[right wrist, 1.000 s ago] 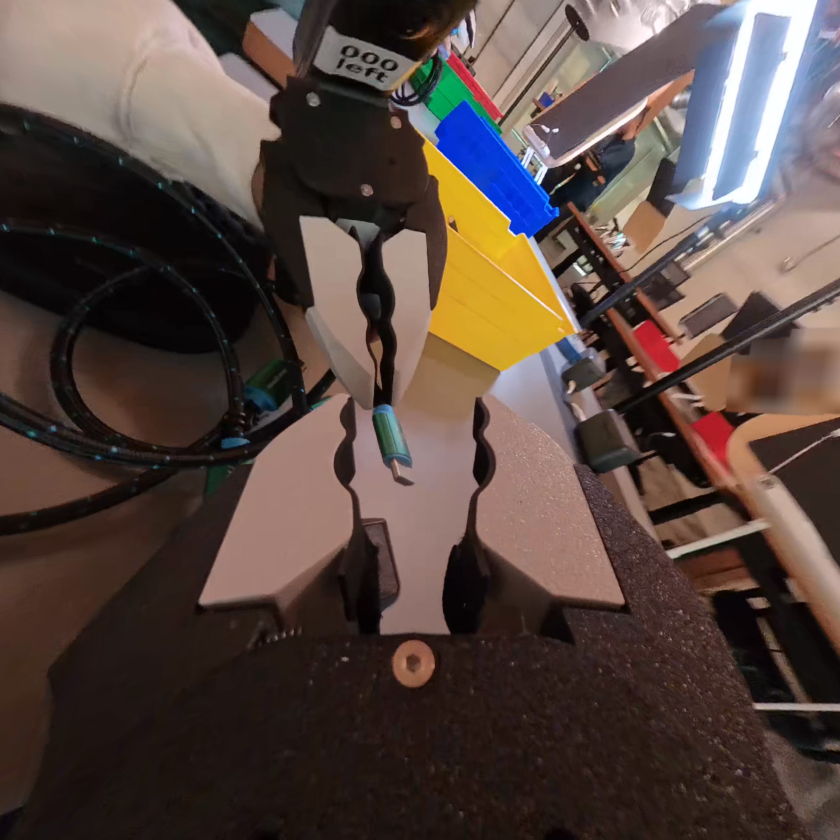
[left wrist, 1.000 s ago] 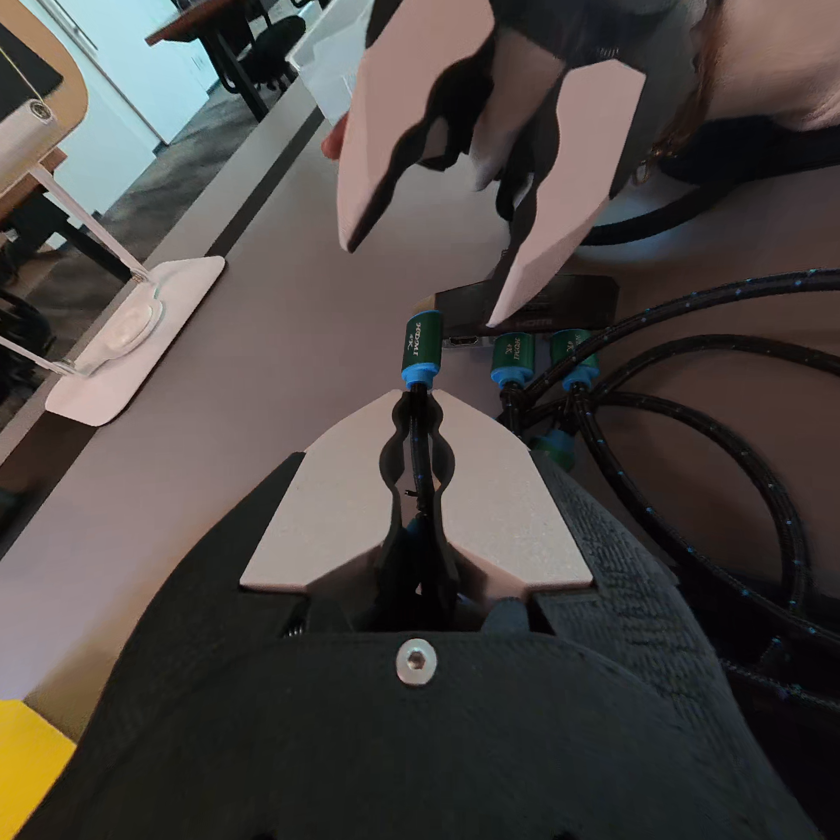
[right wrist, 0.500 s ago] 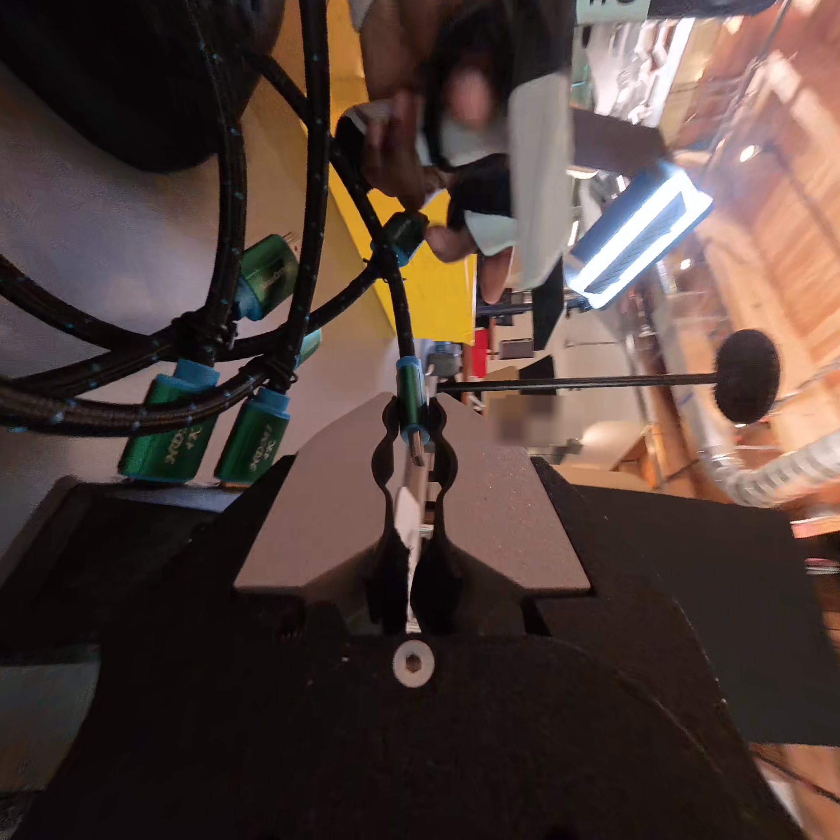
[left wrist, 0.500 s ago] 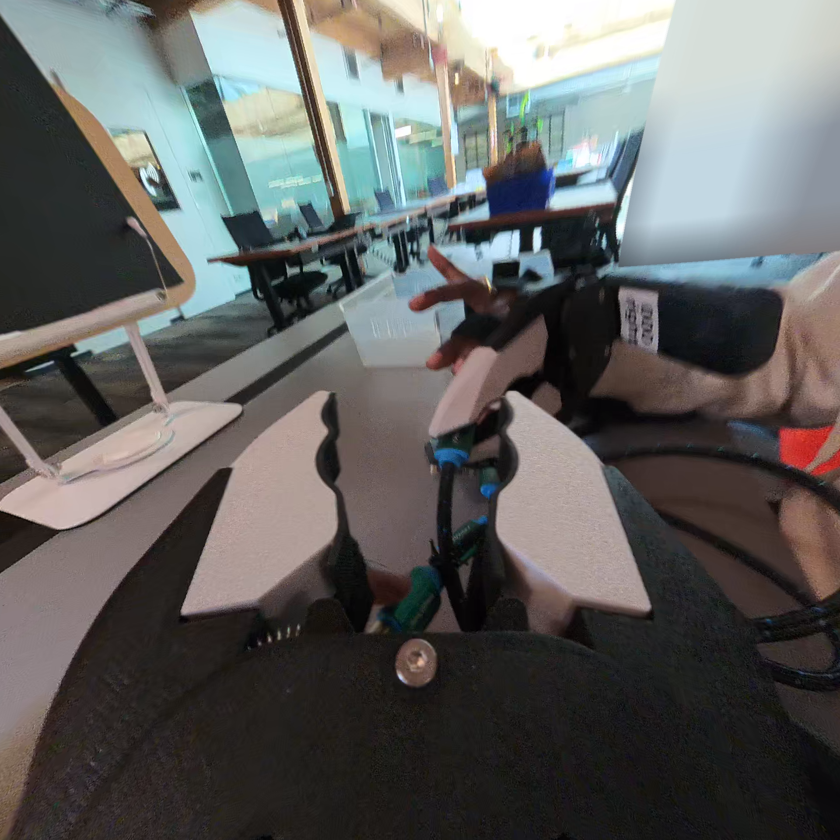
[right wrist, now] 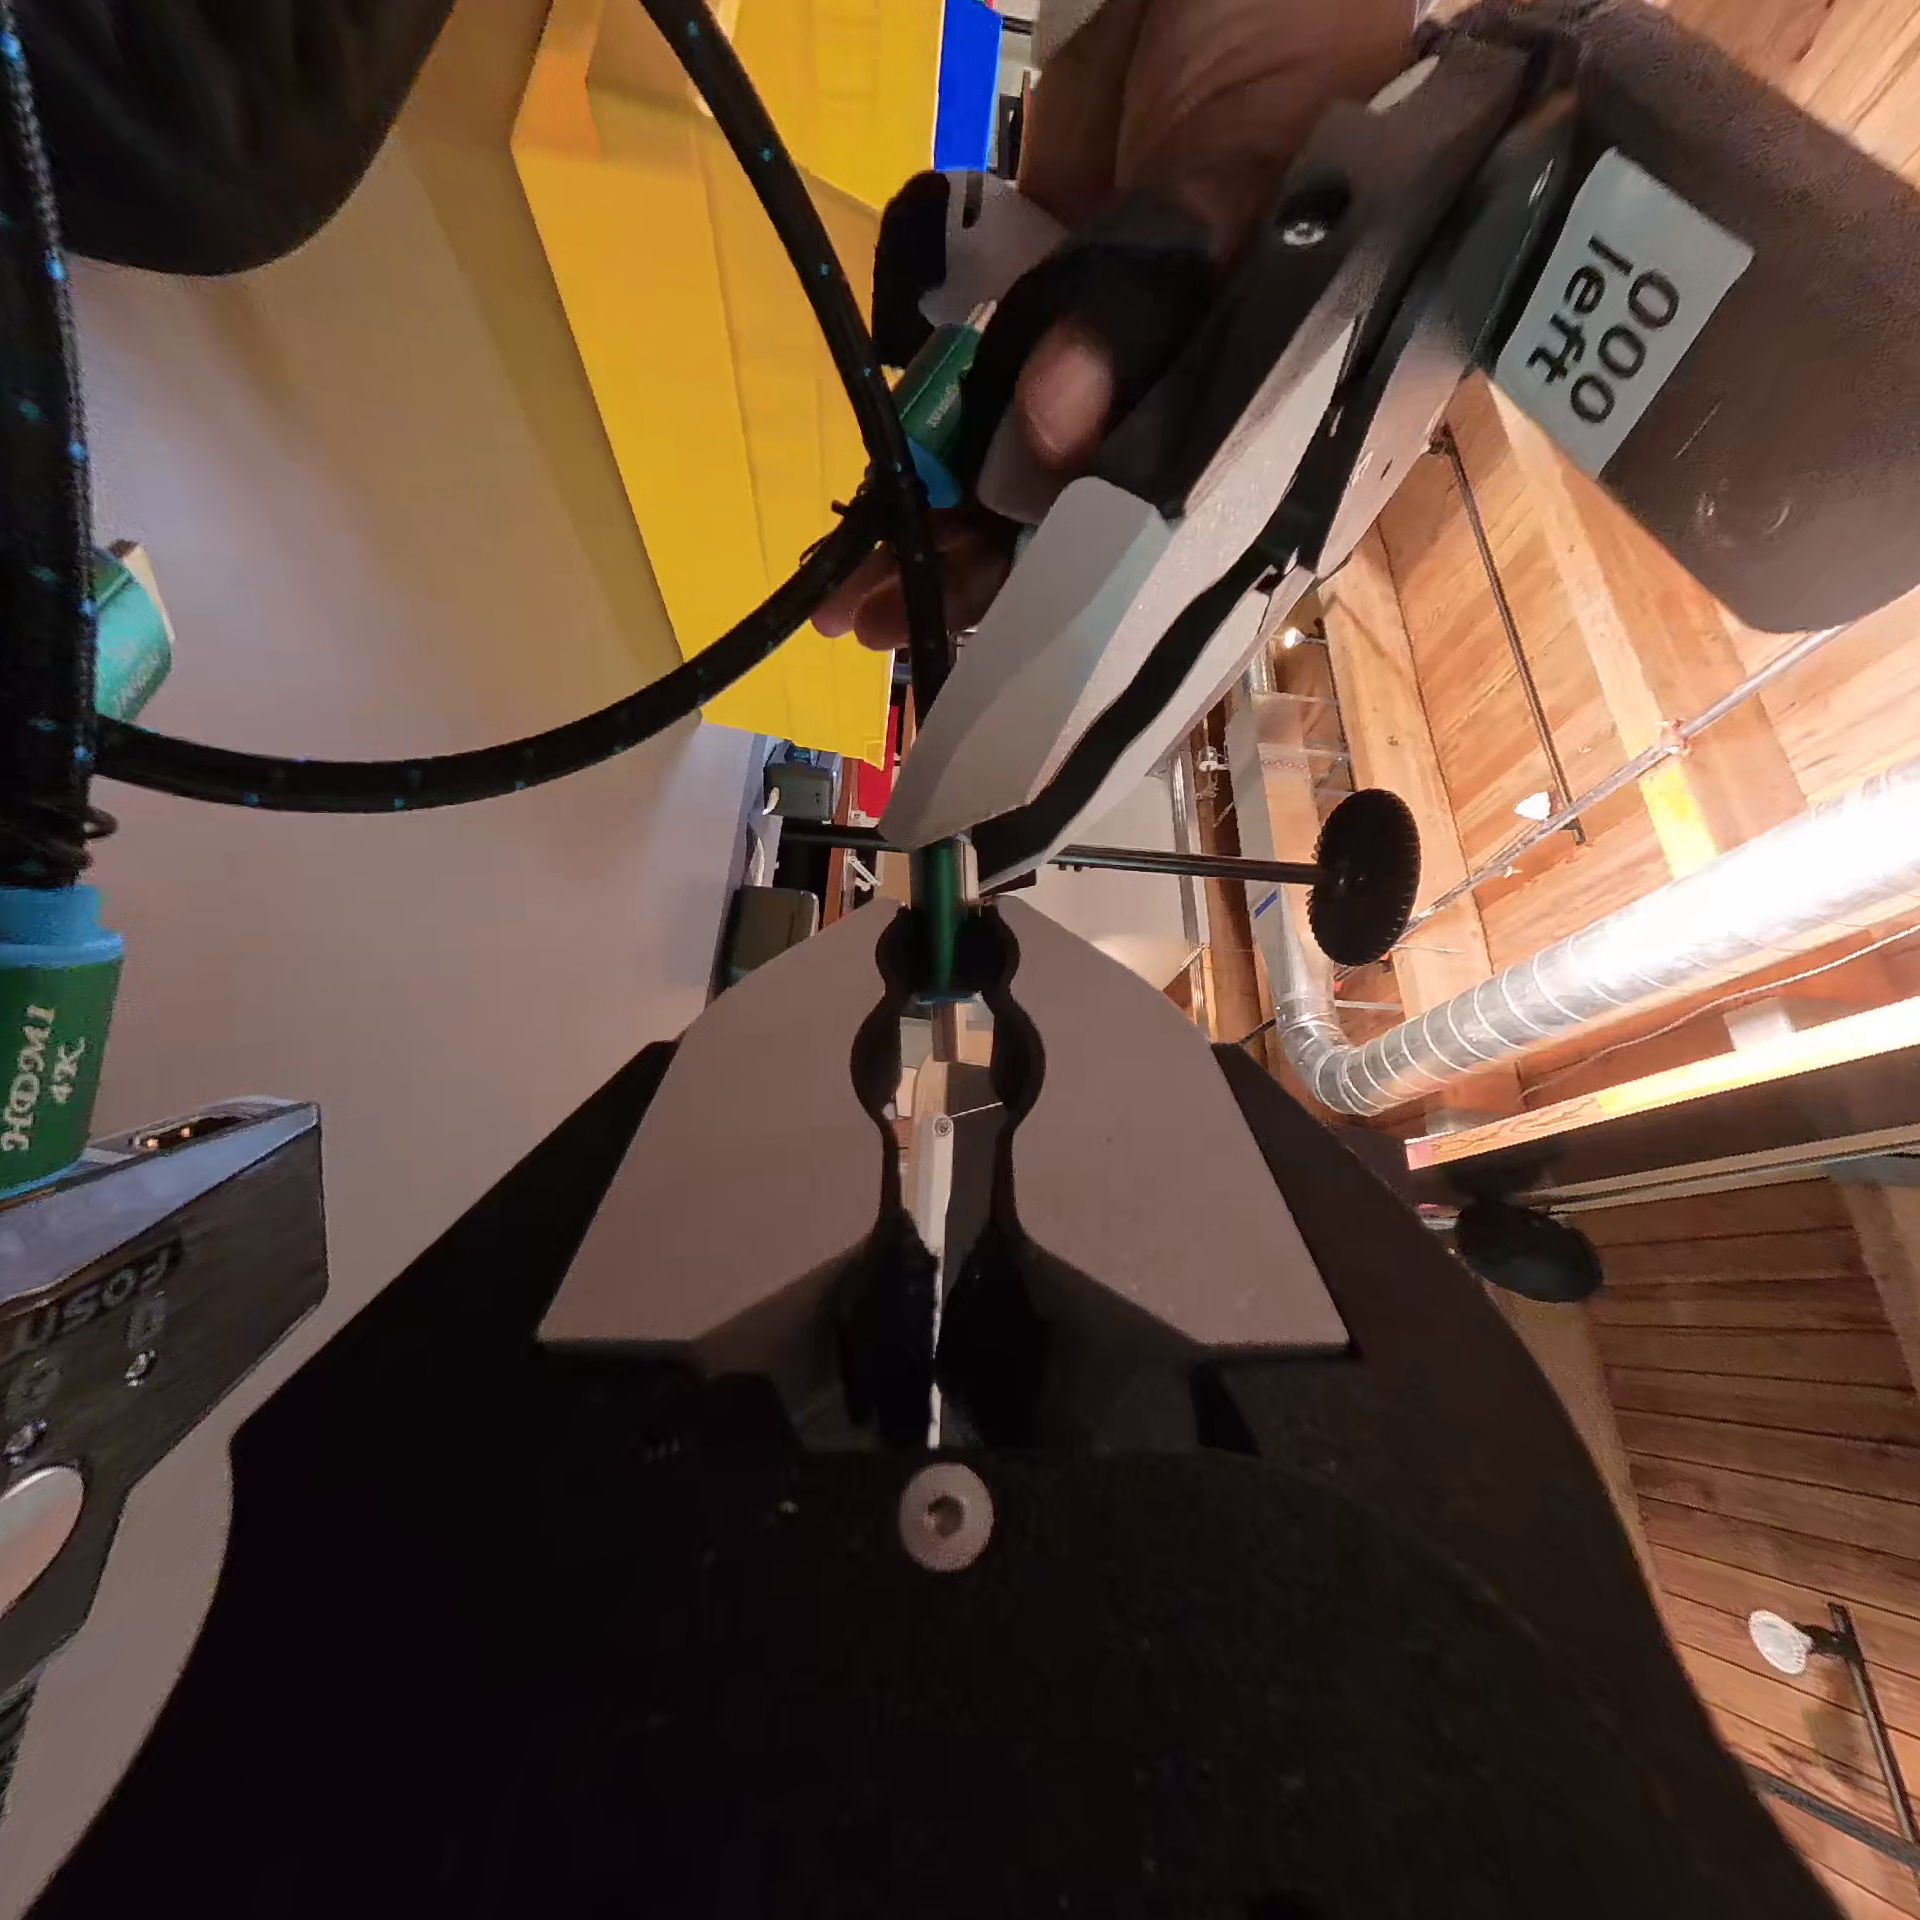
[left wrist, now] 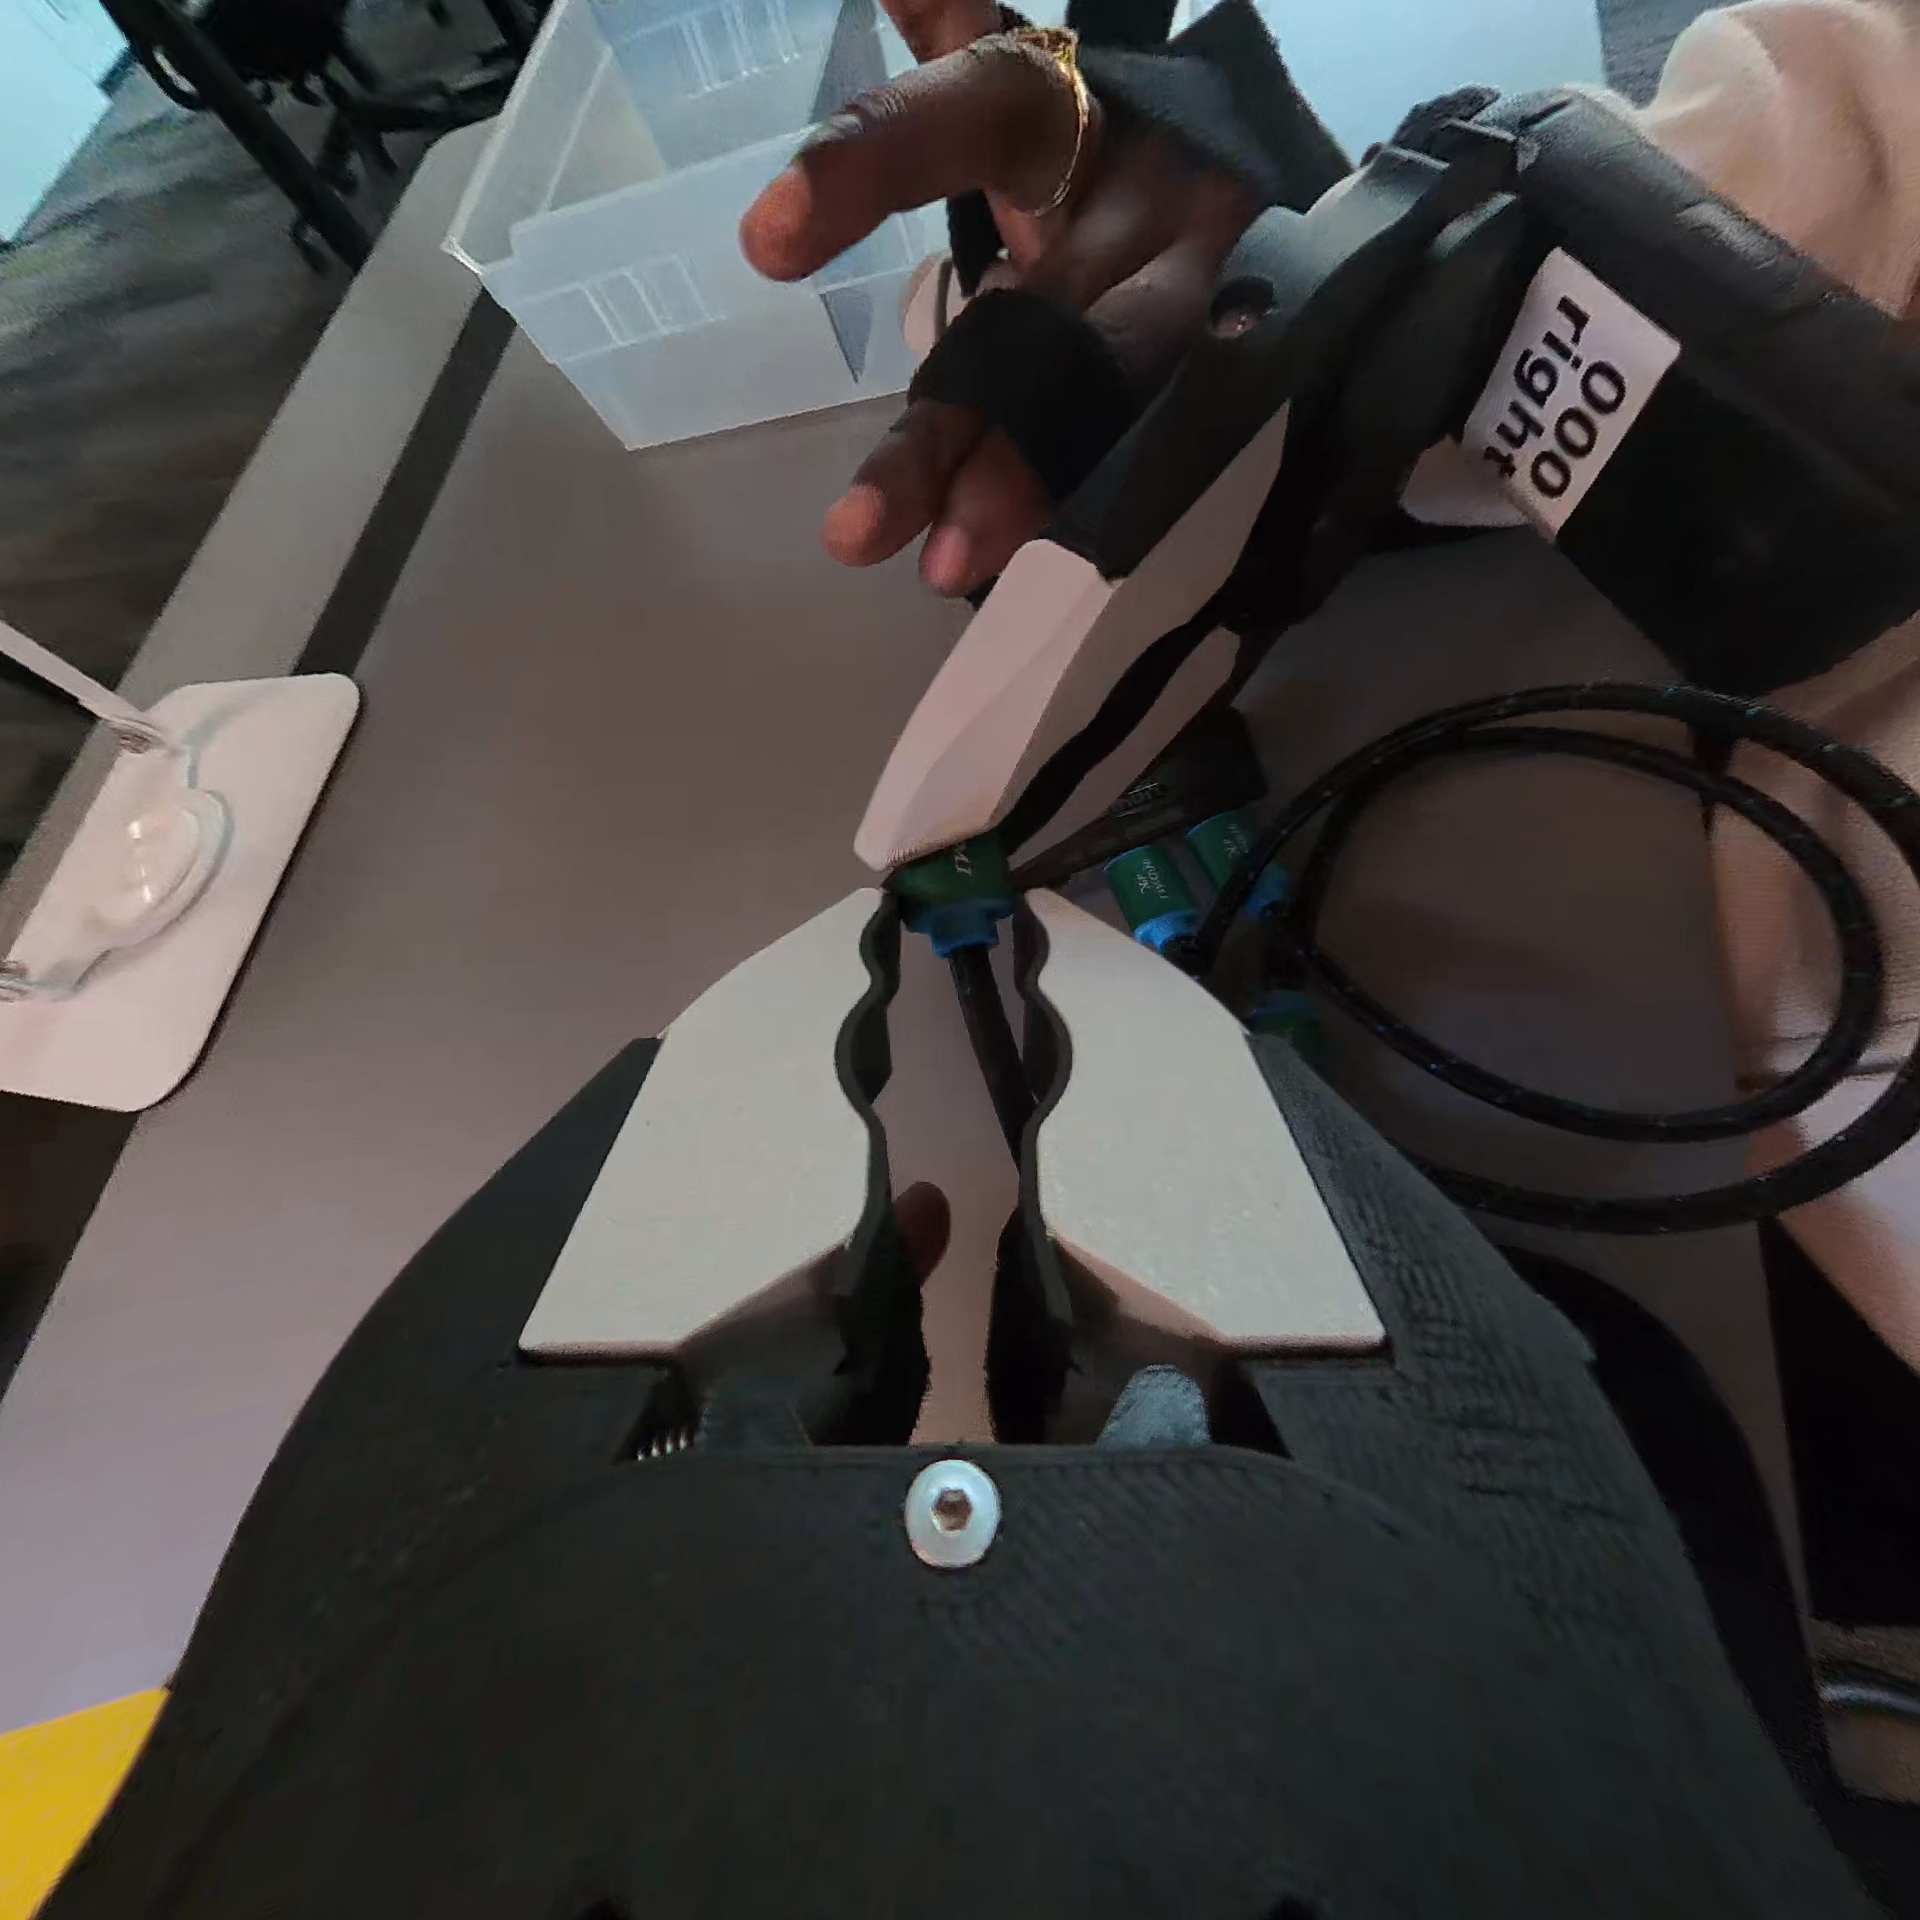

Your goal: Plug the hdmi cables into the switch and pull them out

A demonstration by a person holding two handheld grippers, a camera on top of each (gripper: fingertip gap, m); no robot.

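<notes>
A green HDMI plug (left wrist: 951,871) with a blue collar sits just past my left gripper (left wrist: 951,920). The left jaws stand apart, and the plug's black braided cable (left wrist: 987,1023) runs loose between them, against the right finger. My right gripper (right wrist: 943,935) is shut on this plug (right wrist: 938,883), which shows edge-on. In the left wrist view its pale finger (left wrist: 1039,675) reaches in from the upper right. The black switch (right wrist: 156,1247) lies at the left edge with another green plug (right wrist: 42,1060) in it. In the left view the switch (left wrist: 1184,779) is mostly hidden, with two plugs (left wrist: 1143,883) at it.
Black braided cables (left wrist: 1558,1122) loop on the table at the right. A clear plastic bin (left wrist: 675,260) stands at the back and a white stand base (left wrist: 156,883) lies at the left. A yellow bin (right wrist: 675,364) stands behind the left gripper. A person's hands hold both grippers.
My left gripper let go of the cable and opened wide, then narrowed without clamping it. My right gripper, open a second ago, closed on the plug and still holds it.
</notes>
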